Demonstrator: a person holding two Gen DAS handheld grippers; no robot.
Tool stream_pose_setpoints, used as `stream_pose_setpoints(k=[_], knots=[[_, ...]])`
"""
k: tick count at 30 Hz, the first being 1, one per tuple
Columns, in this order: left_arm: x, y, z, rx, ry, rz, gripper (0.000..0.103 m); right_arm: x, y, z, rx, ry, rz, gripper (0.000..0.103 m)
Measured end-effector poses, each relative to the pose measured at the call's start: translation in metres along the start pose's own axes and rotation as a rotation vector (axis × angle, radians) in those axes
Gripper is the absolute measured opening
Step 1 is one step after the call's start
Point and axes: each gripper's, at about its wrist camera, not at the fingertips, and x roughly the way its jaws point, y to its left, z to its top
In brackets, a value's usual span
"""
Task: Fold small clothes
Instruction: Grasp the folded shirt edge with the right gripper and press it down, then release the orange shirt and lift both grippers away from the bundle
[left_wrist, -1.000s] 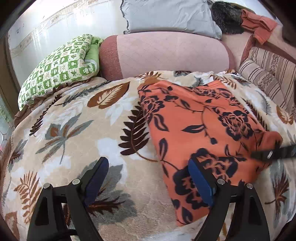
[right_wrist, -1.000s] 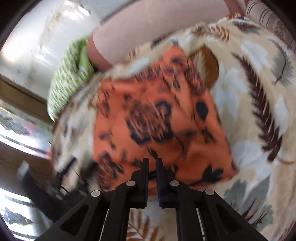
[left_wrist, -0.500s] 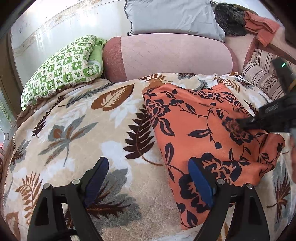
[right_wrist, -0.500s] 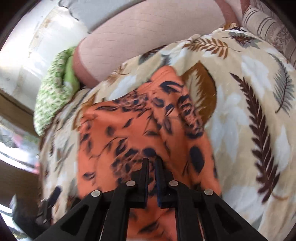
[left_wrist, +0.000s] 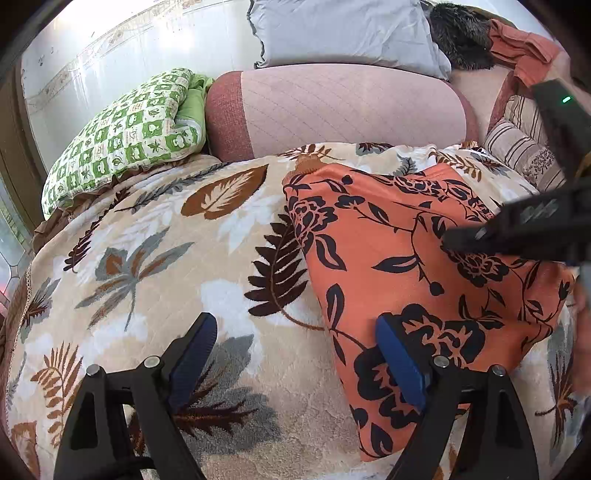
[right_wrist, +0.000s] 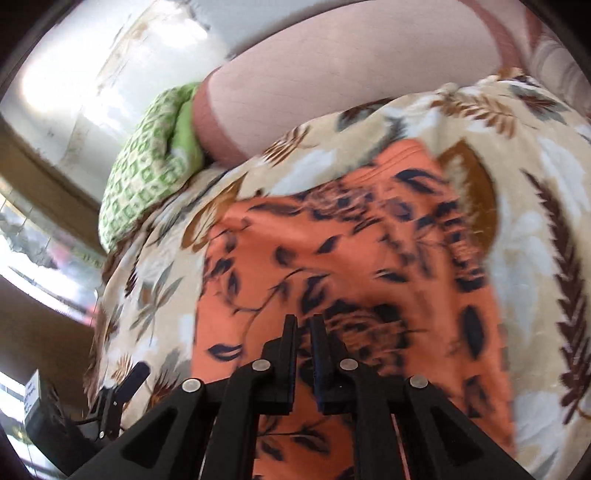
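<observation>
An orange garment with a dark floral print (left_wrist: 406, 266) lies folded on a leaf-patterned blanket (left_wrist: 155, 258). It also fills the right wrist view (right_wrist: 332, 280). My left gripper (left_wrist: 295, 354) is open and empty, its right finger (left_wrist: 400, 363) over the garment's near left edge. My right gripper (right_wrist: 303, 332) has its jaws almost together just above the middle of the garment; no cloth shows between them. It enters the left wrist view from the right (left_wrist: 517, 229), over the cloth. The left gripper shows at the bottom left of the right wrist view (right_wrist: 122, 387).
A pink bolster (left_wrist: 332, 110), a green checked pillow (left_wrist: 122, 136) and a grey pillow (left_wrist: 343, 33) lie at the head of the bed. Striped cushions (left_wrist: 524, 147) and a heap of clothes (left_wrist: 517, 44) are at the back right.
My right gripper has let go of the garment's right edge and swung up and leftward over its middle. The folded-over cloth has settled flat. My left gripper has barely moved.
</observation>
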Motion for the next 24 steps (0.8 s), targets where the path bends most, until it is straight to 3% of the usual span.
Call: stream_pose_setpoints(k=[4,9,17,19,22,24], knots=[[0.002,0.000,-0.001,0.003,0.007,-0.001,0.088,0.040,0.003,-0.005,0.006,0.062,-0.051,0.009],[0.003,0.002,0.001,-0.007,0.012,-0.010,0.088,0.030,0.002,-0.002,0.019,0.034,-0.025,0.009],[0.000,0.002,0.000,-0.011,0.012,-0.007,0.088,-0.022,-0.007,-0.019,0.006,-0.019,-0.096,0.009],[0.000,0.001,-0.001,-0.010,0.011,-0.006,0.088,-0.022,-0.010,-0.025,0.003,0.003,-0.127,0.009],[0.002,0.000,-0.003,-0.006,0.015,-0.006,0.088,0.005,-0.023,-0.035,0.018,0.113,-0.158,0.009],[0.002,0.000,-0.003,-0.005,0.014,-0.003,0.088,0.004,-0.025,-0.036,0.013,0.086,-0.141,0.008]])
